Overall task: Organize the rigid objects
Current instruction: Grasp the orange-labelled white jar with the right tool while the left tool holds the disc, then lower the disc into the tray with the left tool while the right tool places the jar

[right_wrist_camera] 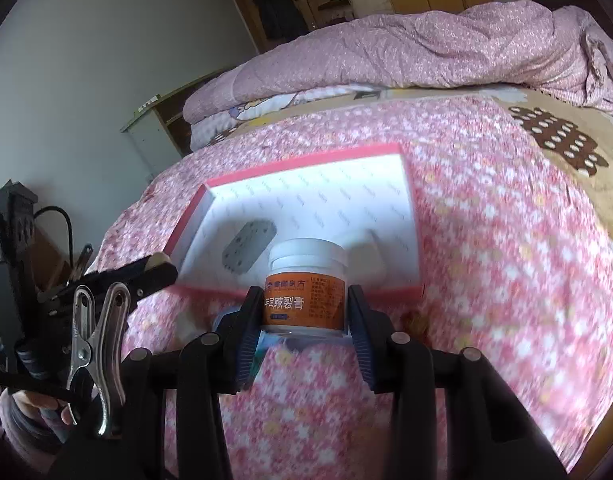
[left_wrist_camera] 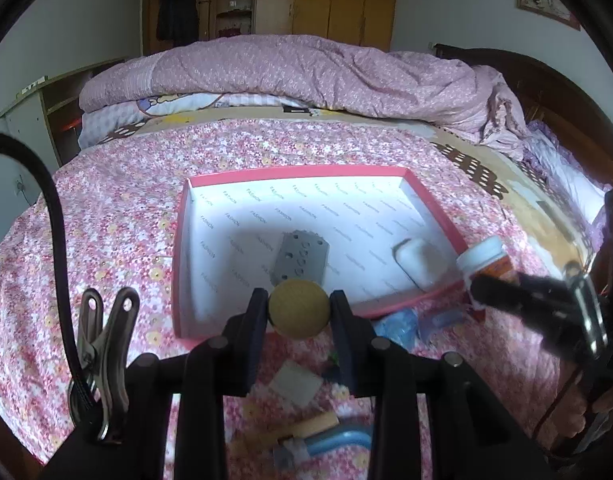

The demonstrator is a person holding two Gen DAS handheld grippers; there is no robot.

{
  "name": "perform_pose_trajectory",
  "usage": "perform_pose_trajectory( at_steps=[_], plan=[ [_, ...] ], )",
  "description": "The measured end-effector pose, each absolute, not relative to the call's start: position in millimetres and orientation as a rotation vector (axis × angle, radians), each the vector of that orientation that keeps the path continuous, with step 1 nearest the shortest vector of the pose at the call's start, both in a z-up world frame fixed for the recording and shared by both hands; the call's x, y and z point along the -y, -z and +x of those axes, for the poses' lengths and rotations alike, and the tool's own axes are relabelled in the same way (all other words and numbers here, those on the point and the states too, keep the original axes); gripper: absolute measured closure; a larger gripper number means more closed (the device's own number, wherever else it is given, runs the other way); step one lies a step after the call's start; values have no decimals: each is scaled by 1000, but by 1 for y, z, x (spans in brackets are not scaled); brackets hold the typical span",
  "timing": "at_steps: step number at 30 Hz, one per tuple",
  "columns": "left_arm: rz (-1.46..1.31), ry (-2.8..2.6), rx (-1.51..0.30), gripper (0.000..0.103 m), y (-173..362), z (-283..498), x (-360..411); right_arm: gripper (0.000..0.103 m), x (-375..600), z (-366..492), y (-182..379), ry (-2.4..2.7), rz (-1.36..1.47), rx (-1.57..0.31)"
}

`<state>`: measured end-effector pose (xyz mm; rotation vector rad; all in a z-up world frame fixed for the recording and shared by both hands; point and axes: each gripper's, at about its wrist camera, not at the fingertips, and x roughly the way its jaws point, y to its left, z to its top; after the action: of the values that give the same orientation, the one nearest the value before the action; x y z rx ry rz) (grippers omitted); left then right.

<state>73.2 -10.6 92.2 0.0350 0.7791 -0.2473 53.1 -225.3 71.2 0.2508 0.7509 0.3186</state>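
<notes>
My left gripper is shut on a small yellow ball, just above the near rim of a pink-edged box that lies on the flowered bed. Inside the box lie a grey block with holes and a white rounded case. My right gripper is shut on a white jar with an orange label, upright over the box's near edge. The jar also shows by the box's right corner. In the right wrist view the left gripper is at the left and the grey block lies in the box.
Loose items lie on the bedspread in front of the box: blue plastic wrap, a white square, a wooden block and a blue handle. A folded pink quilt fills the far end of the bed.
</notes>
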Motion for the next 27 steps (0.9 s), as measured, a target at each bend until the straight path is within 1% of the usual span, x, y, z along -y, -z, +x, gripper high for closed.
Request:
perform_pose_trajectory(
  at_steps=[9,16,23,25,26,27],
  plan=[
    [56,216,-833,70,-77,107,9,60,222,93,-70,-228,145,-737],
    [35,217,-860,70,-67,125,11,60,218,127,-66,-230,139,-754],
    [47,222,-874,70,-57,137,22,60,223,148,-49,-237,169,-790],
    [64,216,-865,65,-55,138,26,61,224,151,-47,-233,174,-793],
    [80,216,-868,59,-54,139,28,61,226,153,-46,-231,182,-794],
    [92,219,-870,57,-53,139,30,61,227,154,-45,-226,185,-796]
  ],
)
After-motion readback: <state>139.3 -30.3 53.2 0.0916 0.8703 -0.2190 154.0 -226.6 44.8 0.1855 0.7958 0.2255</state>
